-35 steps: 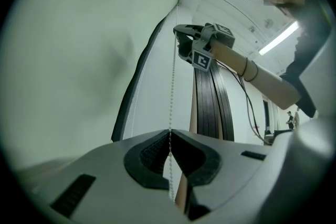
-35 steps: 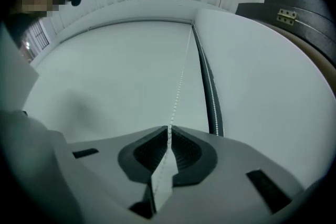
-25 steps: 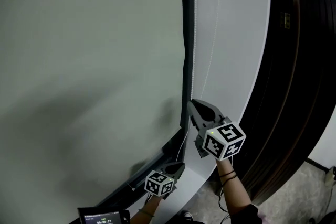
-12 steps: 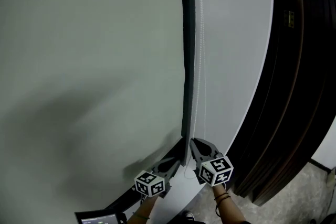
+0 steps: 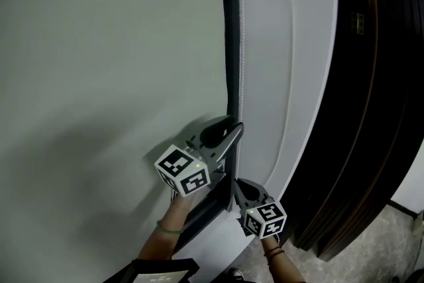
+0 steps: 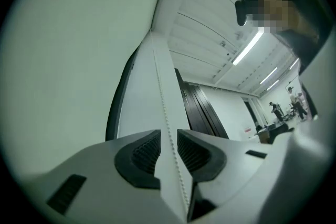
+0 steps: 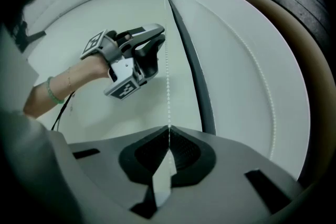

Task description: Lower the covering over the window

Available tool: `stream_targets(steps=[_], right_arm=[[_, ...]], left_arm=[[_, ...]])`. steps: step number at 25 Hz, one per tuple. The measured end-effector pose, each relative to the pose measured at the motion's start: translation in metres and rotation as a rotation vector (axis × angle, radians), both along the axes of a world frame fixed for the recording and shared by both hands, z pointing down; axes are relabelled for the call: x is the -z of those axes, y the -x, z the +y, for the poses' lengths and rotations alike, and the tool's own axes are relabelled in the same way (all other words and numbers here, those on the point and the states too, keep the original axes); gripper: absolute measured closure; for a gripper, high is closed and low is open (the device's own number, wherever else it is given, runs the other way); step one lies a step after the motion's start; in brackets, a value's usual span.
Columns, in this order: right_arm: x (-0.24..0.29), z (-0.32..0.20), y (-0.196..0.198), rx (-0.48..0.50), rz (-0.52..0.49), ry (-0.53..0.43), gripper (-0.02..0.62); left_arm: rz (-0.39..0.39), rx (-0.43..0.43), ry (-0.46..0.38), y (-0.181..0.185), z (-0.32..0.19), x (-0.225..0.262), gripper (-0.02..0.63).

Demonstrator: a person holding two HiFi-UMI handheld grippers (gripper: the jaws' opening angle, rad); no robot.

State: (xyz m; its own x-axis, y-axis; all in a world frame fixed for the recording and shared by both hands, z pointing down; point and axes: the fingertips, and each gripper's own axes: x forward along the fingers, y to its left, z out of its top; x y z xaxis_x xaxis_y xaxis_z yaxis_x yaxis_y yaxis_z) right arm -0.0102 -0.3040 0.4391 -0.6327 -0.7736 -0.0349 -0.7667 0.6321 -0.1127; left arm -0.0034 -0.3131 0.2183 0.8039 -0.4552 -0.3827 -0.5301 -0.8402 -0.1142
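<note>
The white blind hangs flat over the window. Its bead chain drops straight down the left edge, just beside the dark window frame.

Your right gripper is the lower one. Its jaws have just been closing and are pinched together on the bead chain, which rises taut out of their tips. Your left gripper sits higher on the same strand, just above the right one. Its jaws stand apart, the chain runs through the gap between the pads, and neither pad presses on it. From the right gripper view, the left gripper is up the chain with its marker cube turned toward the wall.

A second strand of the chain curves down across the face of the blind, well apart from both grippers.

To your left is bare pale wall, with free room beside the frame. To your right, tall dark panels lean close against the blind's far edge, so that side is tight. A patch of floor shows below them.
</note>
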Motion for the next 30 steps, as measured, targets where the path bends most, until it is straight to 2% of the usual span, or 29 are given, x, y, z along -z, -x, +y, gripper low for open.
stream_targets(steps=[4, 6, 7, 9, 11, 14, 16, 18, 21, 24, 26, 28, 30], right_arm=[[-0.001, 0.003, -0.003, -0.006, 0.004, -0.005, 0.583], [-0.001, 0.002, -0.005, -0.01, 0.007, -0.005, 0.583], [-0.001, 0.003, -0.005, -0.011, 0.006, -0.006, 0.584], [-0.002, 0.007, -0.006, -0.007, 0.01, 0.001, 0.584], [-0.015, 0.01, -0.005, -0.005, 0.054, 0.028, 0.584], [-0.065, 0.016, -0.006, -0.004, 0.093, 0.122, 0.584], [-0.104, 0.024, -0.009, -0.006, 0.079, 0.215, 0.584], [-0.146, 0.035, -0.01, -0.004, 0.119, 0.298, 0.584], [-0.21, 0.058, -0.012, 0.01, 0.192, 0.421, 0.584], [-0.26, 0.082, -0.021, 0.002, 0.181, 0.542, 0.584], [-0.274, 0.094, -0.024, 0.007, 0.191, 0.555, 0.584], [-0.27, 0.098, -0.026, 0.011, 0.198, 0.511, 0.584], [-0.247, 0.091, -0.032, 0.003, 0.15, 0.45, 0.578]], left_arm=[[-0.012, -0.025, -0.019, -0.015, -0.004, 0.022, 0.522], [-0.009, -0.032, -0.021, -0.02, 0.0, 0.026, 0.546], [0.014, -0.036, -0.015, -0.019, 0.001, 0.027, 0.578], [0.087, -0.057, 0.023, -0.013, 0.003, 0.027, 0.591], [0.092, -0.059, 0.072, -0.011, 0.003, 0.015, 0.592], [-0.011, -0.016, 0.12, -0.018, -0.002, -0.035, 0.594], [-0.018, -0.024, 0.195, -0.021, -0.001, -0.075, 0.594], [-0.025, -0.027, 0.279, -0.02, 0.002, -0.116, 0.594], [-0.097, 0.01, 0.38, -0.021, 0.009, -0.186, 0.594], [-0.104, 0.032, 0.464, -0.02, 0.019, -0.239, 0.594], [-0.094, 0.059, 0.477, -0.016, 0.024, -0.258, 0.594], [-0.096, 0.084, 0.469, -0.013, 0.025, -0.263, 0.594], [-0.118, 0.098, 0.464, -0.011, 0.022, -0.264, 0.594]])
